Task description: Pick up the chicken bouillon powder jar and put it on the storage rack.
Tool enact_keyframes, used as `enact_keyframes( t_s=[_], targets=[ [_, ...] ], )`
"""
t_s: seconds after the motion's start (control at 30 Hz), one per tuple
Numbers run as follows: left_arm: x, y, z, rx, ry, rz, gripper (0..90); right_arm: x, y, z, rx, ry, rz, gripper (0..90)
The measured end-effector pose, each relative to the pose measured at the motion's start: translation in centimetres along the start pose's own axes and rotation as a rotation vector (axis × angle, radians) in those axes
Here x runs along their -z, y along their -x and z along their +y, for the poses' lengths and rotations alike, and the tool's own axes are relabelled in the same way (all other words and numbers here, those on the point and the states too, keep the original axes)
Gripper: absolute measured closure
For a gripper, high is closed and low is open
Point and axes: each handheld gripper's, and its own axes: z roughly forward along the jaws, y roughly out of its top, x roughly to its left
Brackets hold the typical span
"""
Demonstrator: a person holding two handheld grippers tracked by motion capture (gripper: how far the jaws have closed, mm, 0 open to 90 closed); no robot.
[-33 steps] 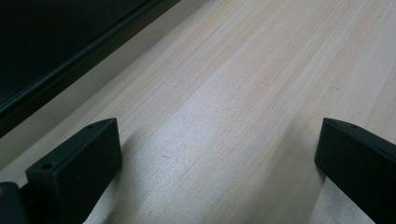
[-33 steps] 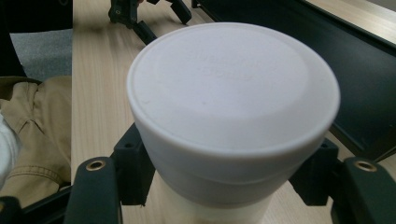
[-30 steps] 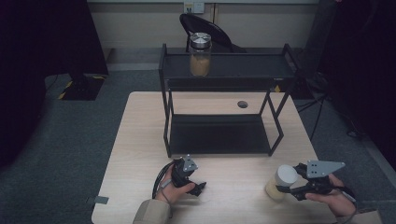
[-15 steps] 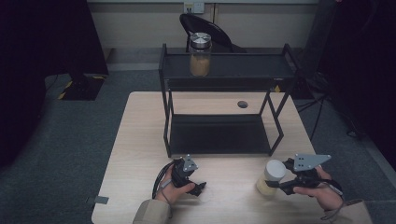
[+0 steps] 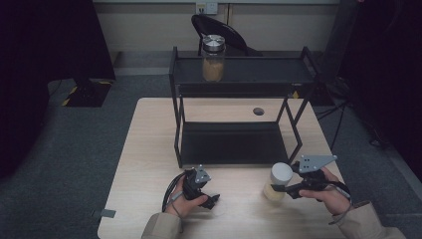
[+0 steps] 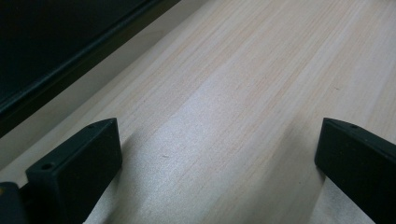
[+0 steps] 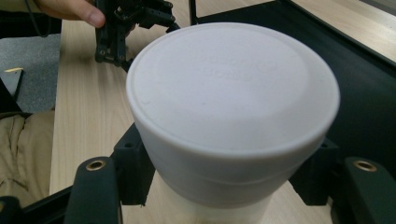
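Note:
My right gripper (image 5: 276, 188) is shut on a white-lidded jar (image 5: 278, 180) with pale yellow contents, held just above the table in front of the black rack's (image 5: 234, 143) right leg. In the right gripper view the white lid (image 7: 229, 88) looms large, with my black jaws pressed on the jar's sides just under it. My left gripper (image 5: 201, 191) rests low over the table near the front edge. Its jaws stand open over bare wood (image 6: 233, 102). A second jar (image 5: 213, 59) with a metal lid stands on the rack's top shelf.
The two-tier black rack takes up the middle of the wooden table (image 5: 149, 149); its lower shelf (image 6: 56, 42) lies just beyond my left gripper. A round hole (image 5: 258, 111) is in the tabletop behind the rack. A dark chair (image 5: 219, 27) stands beyond the table.
My right gripper has carried the white-lidded jar leftward and a little toward the rack. The left gripper has stayed where it was.

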Motion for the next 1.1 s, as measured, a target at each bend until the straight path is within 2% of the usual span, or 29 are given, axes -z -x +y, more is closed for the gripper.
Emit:
enact_keyframes(
  t_s=[0.63,1.1],
  targets=[
    [0.0,0.0,0.0,-0.001,-0.001,0.0,0.1,-0.9,1.0,3.2,-0.02,0.015,-0.041,34.6],
    [0.0,0.0,0.0,-0.001,-0.001,0.0,0.0,-0.5,2.2,7.2,0.007,0.017,-0.053,34.6]
  ],
)
